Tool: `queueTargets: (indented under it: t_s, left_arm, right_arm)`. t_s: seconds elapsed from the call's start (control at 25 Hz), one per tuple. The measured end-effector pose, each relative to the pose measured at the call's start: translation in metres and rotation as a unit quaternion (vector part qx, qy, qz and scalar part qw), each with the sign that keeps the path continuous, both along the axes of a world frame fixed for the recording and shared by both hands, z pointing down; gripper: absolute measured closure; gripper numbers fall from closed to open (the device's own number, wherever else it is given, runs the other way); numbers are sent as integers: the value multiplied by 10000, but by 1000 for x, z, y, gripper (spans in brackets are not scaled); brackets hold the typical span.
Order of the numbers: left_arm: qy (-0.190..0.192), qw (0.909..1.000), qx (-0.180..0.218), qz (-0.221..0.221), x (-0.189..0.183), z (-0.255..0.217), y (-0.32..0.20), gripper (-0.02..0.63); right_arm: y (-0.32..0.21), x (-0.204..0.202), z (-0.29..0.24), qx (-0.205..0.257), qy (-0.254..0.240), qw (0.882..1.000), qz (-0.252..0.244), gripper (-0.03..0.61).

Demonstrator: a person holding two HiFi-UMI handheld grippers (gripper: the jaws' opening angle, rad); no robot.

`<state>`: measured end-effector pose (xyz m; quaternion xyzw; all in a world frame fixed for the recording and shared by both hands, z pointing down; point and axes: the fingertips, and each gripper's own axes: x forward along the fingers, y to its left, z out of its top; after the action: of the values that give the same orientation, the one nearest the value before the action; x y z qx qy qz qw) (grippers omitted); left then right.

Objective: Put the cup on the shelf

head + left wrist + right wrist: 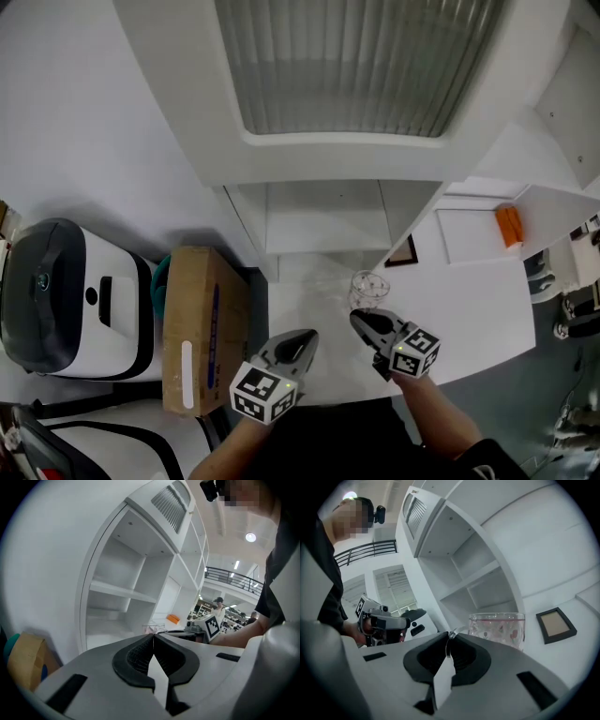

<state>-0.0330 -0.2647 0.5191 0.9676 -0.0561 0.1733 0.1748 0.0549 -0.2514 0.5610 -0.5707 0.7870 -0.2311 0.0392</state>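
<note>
Cup (497,626) is sitting pinched by its edge in the right claw (449,637), likely awaiting a lift onto the shelf (323,220); left claw (153,639) is idling closed, empty.

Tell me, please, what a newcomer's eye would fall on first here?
The clear glass cup printed with pink hearts, pinched at its edge by the shut right gripper. Behind it towers the white shelf unit; the left gripper hangs shut beside.
</note>
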Motion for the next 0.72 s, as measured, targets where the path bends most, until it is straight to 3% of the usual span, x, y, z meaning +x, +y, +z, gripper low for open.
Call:
queueTargets:
  t_s: [0.24,0.72]
  left_arm:
    - [120,9996,77,245,-27,-5,-6,601]
    - [157,9999,-54,41,-64,7,-26,601]
  right_arm:
    - [-15,-43,-15,84,185,9998,-92,555]
    - [-39,-101,-40,215,335,9977,-541,555]
